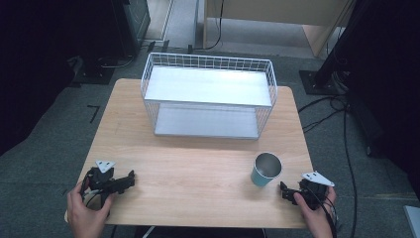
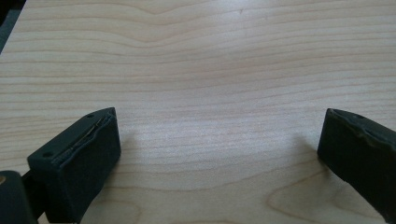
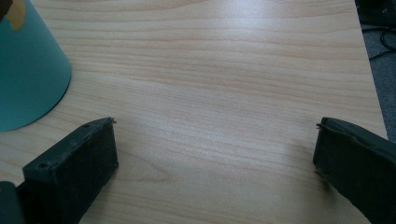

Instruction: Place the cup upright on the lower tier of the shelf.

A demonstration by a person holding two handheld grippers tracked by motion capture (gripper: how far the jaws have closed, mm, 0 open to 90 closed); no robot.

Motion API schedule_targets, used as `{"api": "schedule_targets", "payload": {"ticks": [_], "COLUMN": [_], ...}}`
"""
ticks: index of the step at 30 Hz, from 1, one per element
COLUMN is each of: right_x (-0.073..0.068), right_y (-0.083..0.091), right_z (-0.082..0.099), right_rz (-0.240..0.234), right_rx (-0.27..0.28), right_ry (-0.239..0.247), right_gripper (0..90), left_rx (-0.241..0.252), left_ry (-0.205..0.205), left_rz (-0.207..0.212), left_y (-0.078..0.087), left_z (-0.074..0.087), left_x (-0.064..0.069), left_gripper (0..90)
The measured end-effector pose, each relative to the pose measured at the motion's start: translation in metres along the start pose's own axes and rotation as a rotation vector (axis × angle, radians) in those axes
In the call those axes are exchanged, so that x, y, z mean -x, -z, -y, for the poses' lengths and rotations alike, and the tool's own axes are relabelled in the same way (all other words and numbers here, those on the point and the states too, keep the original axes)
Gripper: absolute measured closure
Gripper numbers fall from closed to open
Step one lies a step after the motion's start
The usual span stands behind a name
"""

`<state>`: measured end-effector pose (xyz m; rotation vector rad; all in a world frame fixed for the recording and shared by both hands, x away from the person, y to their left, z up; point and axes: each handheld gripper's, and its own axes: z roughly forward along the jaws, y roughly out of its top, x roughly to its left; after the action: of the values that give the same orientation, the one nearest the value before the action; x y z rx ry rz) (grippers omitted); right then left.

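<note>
L gripper low near table edge, jaws wide apart, R gripper likewise, jaws wide.

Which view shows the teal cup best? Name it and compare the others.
The high view: the teal cup stands upright and whole on the table, metal inside visible, near the right gripper. The right gripper view catches only part of its wall; the left gripper view faces bare wood.

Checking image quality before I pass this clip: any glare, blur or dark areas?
High view: glare whitens the wire rack's upper shelf; the surroundings fall nearly black. Left gripper view: the table is sharp, with a soft sheen. Right gripper view: the teal cup is cropped and slightly soft.
</note>
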<state>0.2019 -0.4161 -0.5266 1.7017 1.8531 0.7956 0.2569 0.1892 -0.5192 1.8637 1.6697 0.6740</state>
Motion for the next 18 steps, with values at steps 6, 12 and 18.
{"api": "schedule_targets", "payload": {"ticks": [6, 12, 18], "right_x": [-0.001, -0.015, -0.026], "right_y": [0.001, 0.007, 0.011], "right_z": [0.001, 0.005, 0.005], "right_rz": [-0.006, 0.006, -0.056], "right_rx": [0.003, 0.043, 0.034], "right_ry": [0.01, 0.059, 0.1], "right_gripper": [0.7, 8.0, 8.0], "left_rx": [0.0, 0.0, 0.001], "left_ry": [0.0, -0.001, -0.001], "left_rz": [0.0, 0.0, 0.0], "left_y": [0.0, 0.0, 0.0], "left_z": [0.0, 0.0, 0.0], "left_x": [0.0, 0.0, 0.0], "left_gripper": [0.0, 0.0, 0.0]}}
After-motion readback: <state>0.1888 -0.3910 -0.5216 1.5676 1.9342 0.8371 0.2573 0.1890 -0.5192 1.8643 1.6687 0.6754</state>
